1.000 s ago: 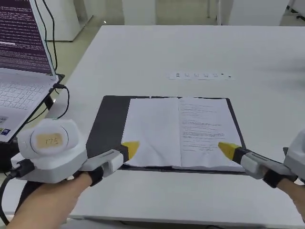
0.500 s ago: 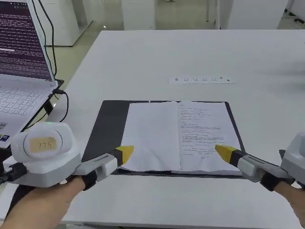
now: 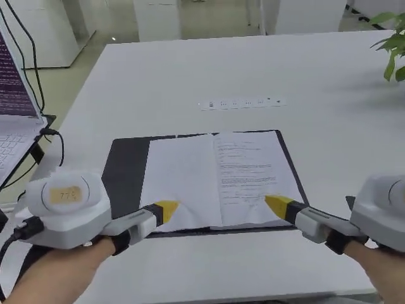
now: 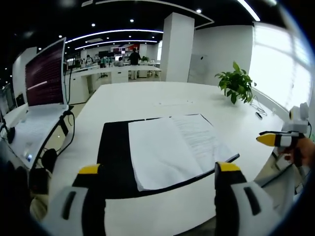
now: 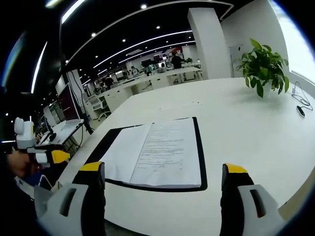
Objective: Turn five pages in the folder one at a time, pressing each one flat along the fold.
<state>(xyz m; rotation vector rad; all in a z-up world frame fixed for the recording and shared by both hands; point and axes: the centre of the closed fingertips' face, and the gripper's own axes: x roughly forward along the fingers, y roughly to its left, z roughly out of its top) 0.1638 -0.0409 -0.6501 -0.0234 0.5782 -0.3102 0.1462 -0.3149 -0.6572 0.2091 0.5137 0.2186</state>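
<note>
Tongs on both sides stand spread with nothing between them: the left tongs (image 4: 158,168) and the right tongs (image 5: 161,167) each show two yellow tips wide apart in their own gripper views. In the head view they sit side-on by the folder's near edge, so the gap cannot be read there, nor whether a tip touches paper.

Just ahead of them the folder (image 3: 124,171) lies open and flat on the counter (image 3: 266,63), with a blank page (image 3: 180,177) on the left and a printed page (image 3: 250,171) on the right. The fold (image 3: 216,180) runs straight away from the person, about midway between the two tongs, so each has its own leaf in front of it. The right tongs are nearer the printed page, their tip by its near outer corner. I judge that leaf's free right edge to be the place to pick up. The leaf would then be carried leftward across the fold, with the left tongs well placed to press.

The left gripper view shows a broad strip of black cover (image 4: 114,157) left of the blank page, and the right tongs off the folder's near right corner, apart from it. In the right gripper view the cover is just a thin rim beside the printed page. A laptop (image 3: 9,95) stands well apart on the left.
</note>
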